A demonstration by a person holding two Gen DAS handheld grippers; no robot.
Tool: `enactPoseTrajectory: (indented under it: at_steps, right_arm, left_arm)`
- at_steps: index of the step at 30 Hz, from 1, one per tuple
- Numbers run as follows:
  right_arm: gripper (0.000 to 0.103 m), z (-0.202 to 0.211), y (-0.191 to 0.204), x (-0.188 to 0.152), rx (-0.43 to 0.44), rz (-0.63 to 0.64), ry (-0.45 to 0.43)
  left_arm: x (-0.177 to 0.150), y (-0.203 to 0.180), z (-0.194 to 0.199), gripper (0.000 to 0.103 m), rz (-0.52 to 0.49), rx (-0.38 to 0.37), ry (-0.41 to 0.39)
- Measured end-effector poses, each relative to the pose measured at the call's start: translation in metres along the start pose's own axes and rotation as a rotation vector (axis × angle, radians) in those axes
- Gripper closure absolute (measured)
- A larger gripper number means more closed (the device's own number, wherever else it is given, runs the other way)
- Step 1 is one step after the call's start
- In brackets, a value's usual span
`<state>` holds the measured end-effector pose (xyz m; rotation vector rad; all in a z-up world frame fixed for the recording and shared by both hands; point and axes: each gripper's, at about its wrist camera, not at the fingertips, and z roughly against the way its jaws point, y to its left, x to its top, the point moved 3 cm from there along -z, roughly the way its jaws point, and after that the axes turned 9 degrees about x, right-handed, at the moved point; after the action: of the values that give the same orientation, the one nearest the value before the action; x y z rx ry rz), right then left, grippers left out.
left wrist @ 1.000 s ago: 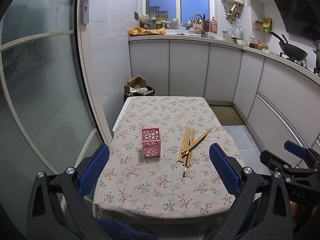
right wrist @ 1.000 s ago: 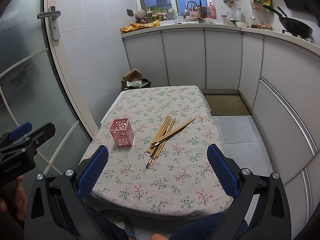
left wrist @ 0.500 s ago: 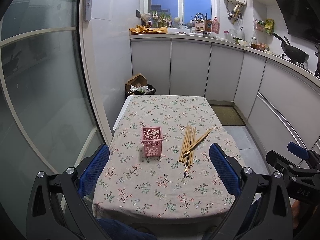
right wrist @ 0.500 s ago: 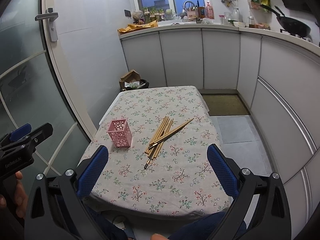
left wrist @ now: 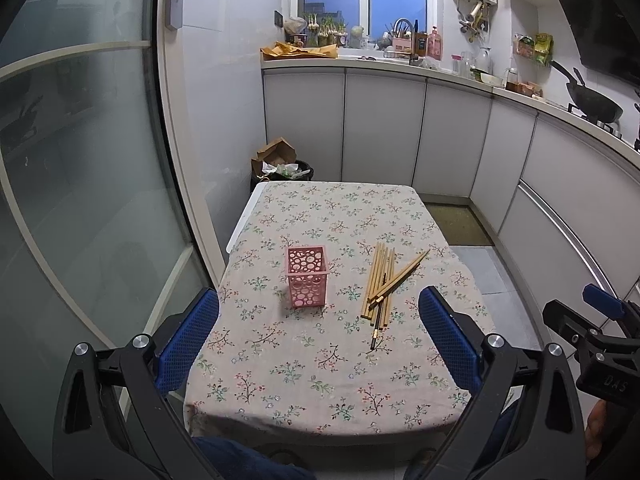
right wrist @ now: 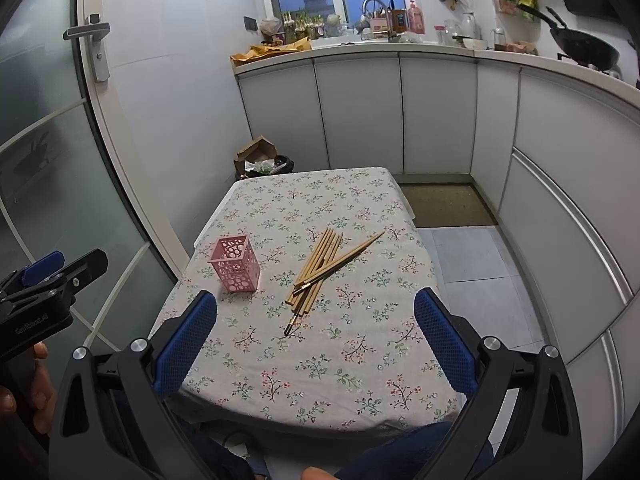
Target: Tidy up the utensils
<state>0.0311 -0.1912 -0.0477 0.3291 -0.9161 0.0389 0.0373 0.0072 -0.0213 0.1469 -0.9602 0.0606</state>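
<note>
Across flowered tabletop point(left wrist: 320, 360): pink holder point(left wrist: 306, 276) upright, chopsticks point(left wrist: 382, 284) heaped just beside; left gripper point(left wrist: 318, 344) and right gripper point(right wrist: 316, 340) both wide open, empty, well short; best to pinch one top stick mid-length, avoiding neighbours.

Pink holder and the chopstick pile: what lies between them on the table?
Nothing: only bare flowered tablecloth separates the pink holder from the chopsticks, as both wrist views show.

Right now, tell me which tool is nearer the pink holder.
Left. The left tool faces the holder almost straight ahead; the right tool is further right, in line with the chopsticks. Both are open, short of the table.
</note>
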Motion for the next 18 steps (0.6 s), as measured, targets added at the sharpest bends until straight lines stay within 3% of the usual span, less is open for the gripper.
enactPoseTrajectory:
  at_steps: [18]
  right_arm:
    - [0.007, -0.0040, -0.0045, -0.0010, -0.002, -0.023, 0.010]
  left_arm:
    - [-0.0032, -0.0016, -0.0072, 0.007, -0.010, -0.016, 0.015]
